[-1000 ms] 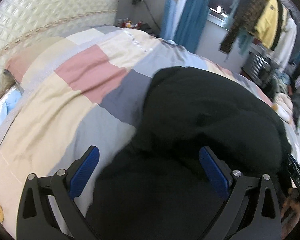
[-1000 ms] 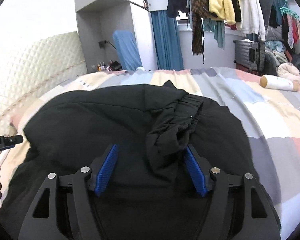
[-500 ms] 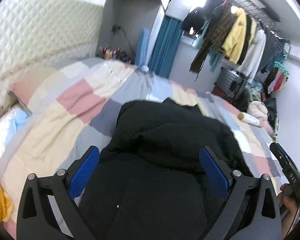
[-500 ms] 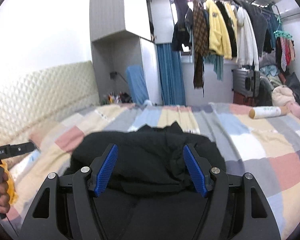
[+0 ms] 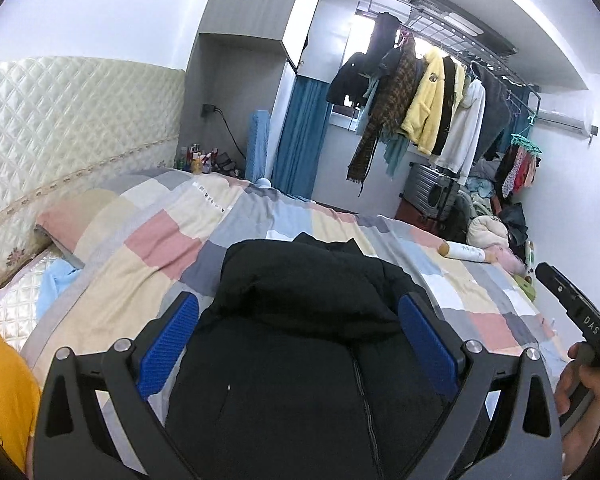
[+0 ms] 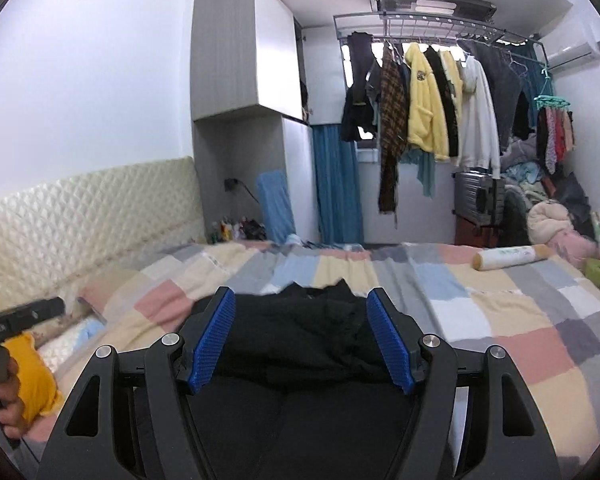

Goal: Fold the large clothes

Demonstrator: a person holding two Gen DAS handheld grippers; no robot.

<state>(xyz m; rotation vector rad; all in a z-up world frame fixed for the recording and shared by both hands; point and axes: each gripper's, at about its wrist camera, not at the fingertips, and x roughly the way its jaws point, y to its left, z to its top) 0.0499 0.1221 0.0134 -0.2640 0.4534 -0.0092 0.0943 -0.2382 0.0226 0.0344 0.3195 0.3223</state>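
A large black garment (image 5: 300, 320) lies folded in a thick bundle on the patchwork bed cover (image 5: 148, 264). It also shows in the right wrist view (image 6: 296, 332), with a cuff bunched on top. My left gripper (image 5: 298, 340) is open and empty, held above the near part of the garment. My right gripper (image 6: 300, 340) is open and empty too, raised above the garment. Neither touches the cloth. The right gripper's body (image 5: 580, 316) shows at the right edge of the left wrist view.
A quilted cream headboard (image 5: 60, 128) runs along the left. A white roll (image 6: 512, 258) lies on the bed's far right. A rack of hanging clothes (image 6: 432, 100) and a suitcase (image 6: 478, 196) stand behind the bed. A yellow cloth (image 6: 32, 380) is at the left.
Both grippers have lifted up and back from the black garment, tilting from looking down at it to looking across the room. Both stayed open.
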